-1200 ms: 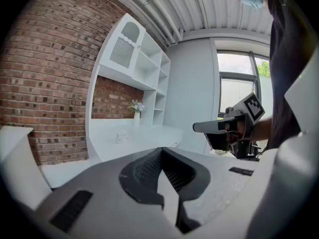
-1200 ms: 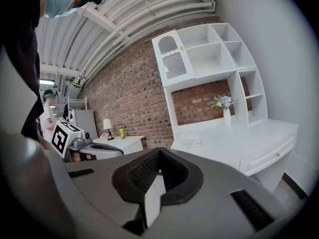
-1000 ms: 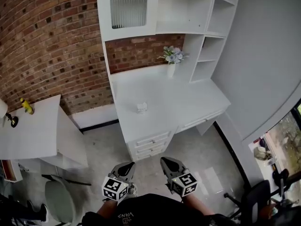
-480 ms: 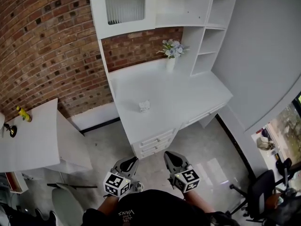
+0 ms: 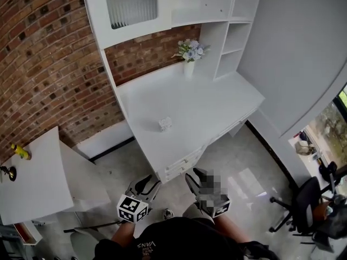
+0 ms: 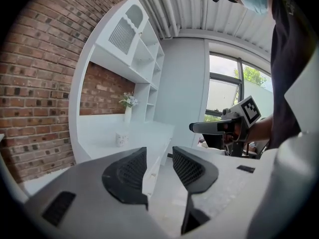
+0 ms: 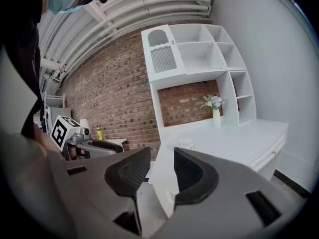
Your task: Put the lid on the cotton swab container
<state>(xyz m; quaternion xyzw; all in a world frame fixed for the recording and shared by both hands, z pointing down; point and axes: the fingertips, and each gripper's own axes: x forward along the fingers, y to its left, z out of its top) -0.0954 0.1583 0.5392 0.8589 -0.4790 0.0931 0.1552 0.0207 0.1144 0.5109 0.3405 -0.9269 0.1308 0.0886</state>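
A small white cotton swab container (image 5: 165, 124) stands alone on the white desk (image 5: 217, 110), near its front left part. It is too far away to tell a lid apart. The container also shows in the left gripper view (image 6: 121, 139) and the right gripper view (image 7: 186, 146). Both grippers hang low over the floor in front of the desk, well short of the container. My left gripper (image 5: 146, 182) and right gripper (image 5: 193, 176) have their jaws opening, with nothing between them. The dark ribbed pads (image 6: 127, 173) stand apart.
A white vase with flowers (image 5: 188, 53) stands at the desk's back under the hutch shelves (image 5: 190, 4). Drawers (image 5: 181, 164) face me. A second white table (image 5: 32, 183) stands at the left, a black office chair (image 5: 303, 205) at the right. A brick wall is behind.
Both grippers' jaws have parted from shut. The view has drifted, so the desk now sits nearer and more to the left; the grippers stay low in front of me.
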